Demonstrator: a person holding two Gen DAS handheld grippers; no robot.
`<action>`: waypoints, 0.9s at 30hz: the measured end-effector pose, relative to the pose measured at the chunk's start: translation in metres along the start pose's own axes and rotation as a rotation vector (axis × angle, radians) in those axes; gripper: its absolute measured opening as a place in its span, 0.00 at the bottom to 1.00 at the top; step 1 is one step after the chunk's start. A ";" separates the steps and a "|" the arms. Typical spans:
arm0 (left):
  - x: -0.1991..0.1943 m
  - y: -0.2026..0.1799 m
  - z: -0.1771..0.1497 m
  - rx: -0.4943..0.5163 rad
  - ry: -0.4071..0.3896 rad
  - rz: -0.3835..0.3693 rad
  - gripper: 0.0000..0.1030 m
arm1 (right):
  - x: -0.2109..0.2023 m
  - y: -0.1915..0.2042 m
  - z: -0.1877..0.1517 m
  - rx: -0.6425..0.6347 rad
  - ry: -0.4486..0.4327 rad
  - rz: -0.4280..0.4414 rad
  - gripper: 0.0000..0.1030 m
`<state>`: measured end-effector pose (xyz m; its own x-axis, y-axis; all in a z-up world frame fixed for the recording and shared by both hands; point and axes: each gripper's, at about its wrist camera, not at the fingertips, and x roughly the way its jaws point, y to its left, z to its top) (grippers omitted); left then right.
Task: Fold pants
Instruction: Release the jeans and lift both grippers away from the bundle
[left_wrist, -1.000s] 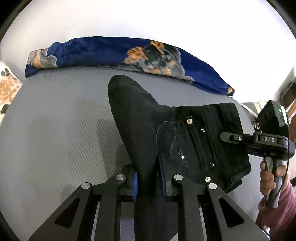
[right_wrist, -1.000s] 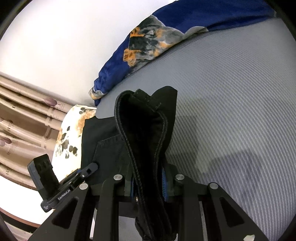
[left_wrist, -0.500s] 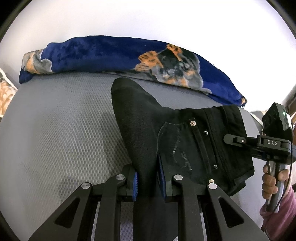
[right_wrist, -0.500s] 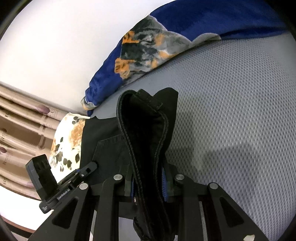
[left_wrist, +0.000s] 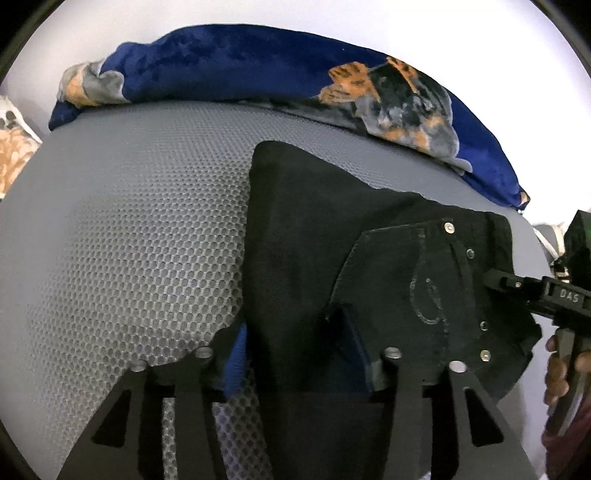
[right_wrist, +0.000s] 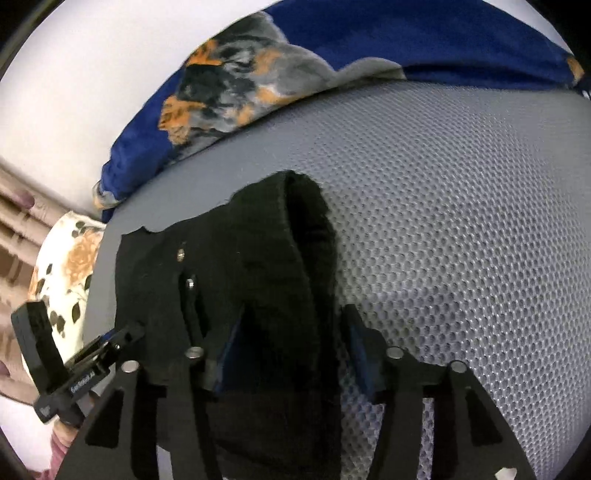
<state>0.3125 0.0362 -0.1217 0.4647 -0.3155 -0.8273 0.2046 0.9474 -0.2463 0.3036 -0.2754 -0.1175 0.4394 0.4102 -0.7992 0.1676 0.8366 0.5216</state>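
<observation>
Black denim pants lie folded on a grey mesh mattress, back pocket and rivets facing up. My left gripper has its jaws spread wide apart, with a fold of the pants lying loose between them. My right gripper is likewise open around the waistband edge of the pants. The right gripper also shows at the right edge of the left wrist view, and the left gripper shows at the left of the right wrist view.
A blue blanket with an orange and grey print lies along the far edge of the mattress by a white wall. A floral pillow and curtains sit beyond the mattress's left side.
Both grippers were shut on the pants and have opened their jaws. Both have come lower and closer to the mattress, and the pants now rest on it.
</observation>
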 end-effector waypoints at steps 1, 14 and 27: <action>0.000 0.000 -0.002 0.002 -0.011 0.012 0.58 | 0.000 0.000 -0.001 -0.007 -0.003 -0.005 0.50; -0.039 -0.027 -0.004 0.061 -0.007 0.156 0.62 | -0.016 0.019 -0.030 -0.056 0.000 -0.125 0.54; -0.124 -0.057 -0.049 0.074 -0.107 0.257 0.62 | -0.085 0.058 -0.086 -0.160 -0.138 -0.180 0.57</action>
<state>0.2007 0.0244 -0.0295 0.5972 -0.0731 -0.7987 0.1288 0.9916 0.0056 0.1996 -0.2306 -0.0452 0.5333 0.2057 -0.8205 0.1171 0.9427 0.3125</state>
